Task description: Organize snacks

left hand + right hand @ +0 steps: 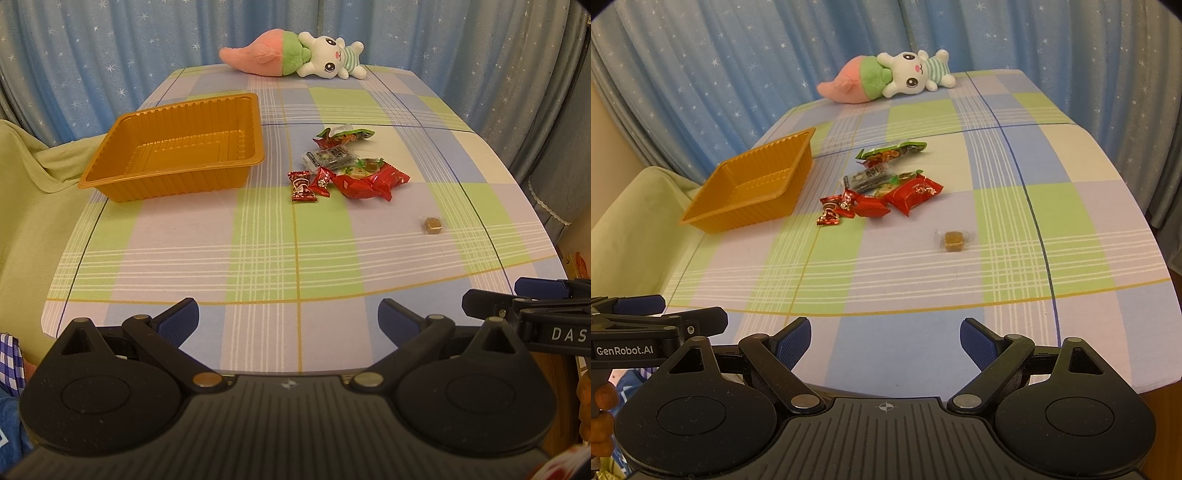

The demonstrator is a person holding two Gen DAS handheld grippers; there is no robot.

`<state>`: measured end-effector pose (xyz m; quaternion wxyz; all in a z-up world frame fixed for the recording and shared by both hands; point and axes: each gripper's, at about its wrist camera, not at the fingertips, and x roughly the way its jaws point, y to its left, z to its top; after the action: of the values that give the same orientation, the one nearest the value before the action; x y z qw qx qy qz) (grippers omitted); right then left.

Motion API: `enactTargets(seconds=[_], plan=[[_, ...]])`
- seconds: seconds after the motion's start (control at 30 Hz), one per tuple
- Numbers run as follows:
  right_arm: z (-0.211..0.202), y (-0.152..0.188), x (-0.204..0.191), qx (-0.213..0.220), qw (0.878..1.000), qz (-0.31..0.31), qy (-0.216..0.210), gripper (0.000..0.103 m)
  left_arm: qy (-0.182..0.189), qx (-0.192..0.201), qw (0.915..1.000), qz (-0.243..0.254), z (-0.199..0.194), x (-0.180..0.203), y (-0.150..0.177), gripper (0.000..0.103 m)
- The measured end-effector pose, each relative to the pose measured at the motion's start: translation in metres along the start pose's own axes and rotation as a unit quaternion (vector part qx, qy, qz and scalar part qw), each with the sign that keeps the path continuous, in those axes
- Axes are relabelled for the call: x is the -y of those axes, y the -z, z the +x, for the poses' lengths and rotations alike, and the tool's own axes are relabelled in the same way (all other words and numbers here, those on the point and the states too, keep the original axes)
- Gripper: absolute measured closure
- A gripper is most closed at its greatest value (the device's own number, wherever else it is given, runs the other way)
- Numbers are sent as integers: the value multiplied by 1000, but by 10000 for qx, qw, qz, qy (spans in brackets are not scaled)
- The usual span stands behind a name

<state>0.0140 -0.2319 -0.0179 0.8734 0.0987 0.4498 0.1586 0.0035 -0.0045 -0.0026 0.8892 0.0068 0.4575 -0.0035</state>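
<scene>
Checked cloth in green, lilac, blue and cream covers the table (pixel 258 236), which stands before a blue curtain (pixel 110 44) dotted with white stars; a pale green fabric-covered seat (pixel 22 206) sits against the table's left edge. At the far end of the table lies a plush toy (pixel 295 53), a white rabbit in a striped top joined to a pink and green carrot shape. The orange plastic tray (pixel 177 184), ribbed along its walls, rests on the left part of the cloth and holds nothing. To its right, near but apart from it, is a loose pile of snacks: a green and red packet (pixel 343 134) farthest back, a clear grey packet (pixel 328 157) in front of it, a large red packet (pixel 369 182) overlapping a small green-topped one, and two small red wrapped candies (pixel 310 184) at the pile's left edge. Well apart from the pile, nearer the front right, lies a single brown cube sweet (pixel 955 240) in clear wrap. The left gripper (pixel 288 321) hovers over the near edge of the table with its blue-padded fingers spread wide and nothing between them. The right gripper (pixel 885 343) hangs beside it over the same edge, its fingers likewise wide apart and empty; each gripper shows at the edge of the other's view.
</scene>
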Motion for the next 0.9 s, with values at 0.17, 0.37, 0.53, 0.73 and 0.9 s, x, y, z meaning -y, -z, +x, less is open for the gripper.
enactTargets(seconds=[0.17, 0.37, 0.53, 0.73, 0.9], plan=[[0, 0, -1, -2, 10000, -1, -1, 15, 1, 3, 10000, 2, 0, 0, 0, 0], [0, 1, -1, -8, 10000, 8, 1, 15, 1, -19, 10000, -14, 1, 2, -1, 0], [-1, -1, 1, -22, 10000, 10, -2, 15, 2, -19, 10000, -14, 1, 2, -1, 0], [0, -1, 1, -35, 10000, 11, -9, 15, 9, -20, 10000, -26, 2, 2, -1, 0], [2, -1, 6, -33, 10000, 44, 24, 16, 2, 26, 9999, -107, 3, -1, 0, 0]])
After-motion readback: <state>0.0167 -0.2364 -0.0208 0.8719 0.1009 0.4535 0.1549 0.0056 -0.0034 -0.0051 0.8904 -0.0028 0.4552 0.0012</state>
